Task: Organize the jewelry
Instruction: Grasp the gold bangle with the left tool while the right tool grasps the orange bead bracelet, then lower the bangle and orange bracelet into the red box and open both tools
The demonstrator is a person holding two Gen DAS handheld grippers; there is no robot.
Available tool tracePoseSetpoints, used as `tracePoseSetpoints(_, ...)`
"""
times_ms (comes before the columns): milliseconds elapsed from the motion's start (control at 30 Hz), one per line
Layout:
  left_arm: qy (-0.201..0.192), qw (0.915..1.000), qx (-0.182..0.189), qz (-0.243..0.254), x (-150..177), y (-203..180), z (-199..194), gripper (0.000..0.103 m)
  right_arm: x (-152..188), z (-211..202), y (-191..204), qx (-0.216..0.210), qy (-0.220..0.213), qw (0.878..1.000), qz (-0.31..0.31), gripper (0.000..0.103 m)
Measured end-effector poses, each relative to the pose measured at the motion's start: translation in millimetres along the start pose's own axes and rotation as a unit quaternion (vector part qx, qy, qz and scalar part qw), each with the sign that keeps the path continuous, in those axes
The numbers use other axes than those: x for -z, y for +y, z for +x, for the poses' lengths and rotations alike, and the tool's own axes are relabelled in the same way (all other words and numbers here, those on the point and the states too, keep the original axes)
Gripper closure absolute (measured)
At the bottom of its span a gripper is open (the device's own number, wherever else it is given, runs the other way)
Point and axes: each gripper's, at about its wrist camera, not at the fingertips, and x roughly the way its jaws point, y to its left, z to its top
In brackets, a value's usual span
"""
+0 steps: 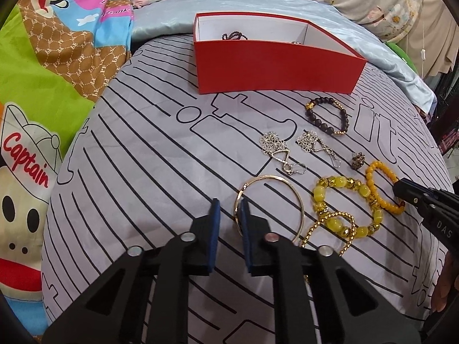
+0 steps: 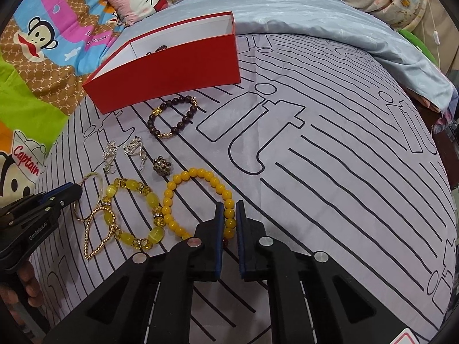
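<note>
Red cardboard catches the eye first: the open red box [image 1: 275, 66] sits in the upper middle of the left wrist view with a dark beaded piece already inside, so sorting looks underway. Low in that frame, the left gripper [image 1: 231, 218] has its jaws parted, the right pad touching the left rim of the gold bangle [image 1: 269, 207]; nothing is pinched yet, the ring lying flat with no real long axis. Moving right, the two silver flower earrings [image 1: 298, 150] lie with their hooks pointing toward the lower right, the dark bead bracelet [image 1: 327, 116] above them near the box. Over to the right wrist view: the right gripper [image 2: 229, 223] straddles the right side of the yellow bead bracelet [image 2: 198, 203], jaws nearly closed around the beads, though whether it truly bites I cannot tell. That loop's long axis runs upper left to lower right. Next, I'd judge, both need a firm squeeze, a lift, then a carry up to the box.
</note>
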Motion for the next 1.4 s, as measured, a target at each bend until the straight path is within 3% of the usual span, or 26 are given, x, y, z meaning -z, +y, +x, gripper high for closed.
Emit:
tracePoseSetpoints(33,0.001,1.0000,0.003,0.000,-0.6,-0.2,0.3,0.101,0.2,-0.5,0.1,-0.001,0.001,1.000,0.001,0.096)
tracePoseSetpoints(300,0.006,0.9995,0.030,-0.011,-3.8,0.8,-5.3,0.101,-1.5,-17.6,-6.7,-0.013,-0.013,1.000,0.021,0.096)
tracePoseSetpoints(533,-0.020,0.9984,0.050,-0.019,-19.0,0.0,-32.6,0.101,-17.0,-53.8,-5.2,-0.024,-0.056,0.998,0.020,0.097)
tracePoseSetpoints(933,-0.087,0.9941,0.062,-0.021,-85.7,2.2,-71.4,0.101,-79.9,-105.9,10.4,-0.061,-0.142,0.988,0.001,0.097)
tracePoseSetpoints(1167,-0.126,0.9905,0.051,-0.019,-137.5,3.3,-69.0,0.101,-135.7,-98.1,24.4,-0.072,-0.172,0.982,-0.018,0.097)
tracePoseSetpoints(1400,-0.126,0.9912,0.039,-0.012,-180.9,-0.7,-35.0,0.101,-182.7,-55.9,33.2,-0.089,-0.160,0.983,-0.010,0.096)
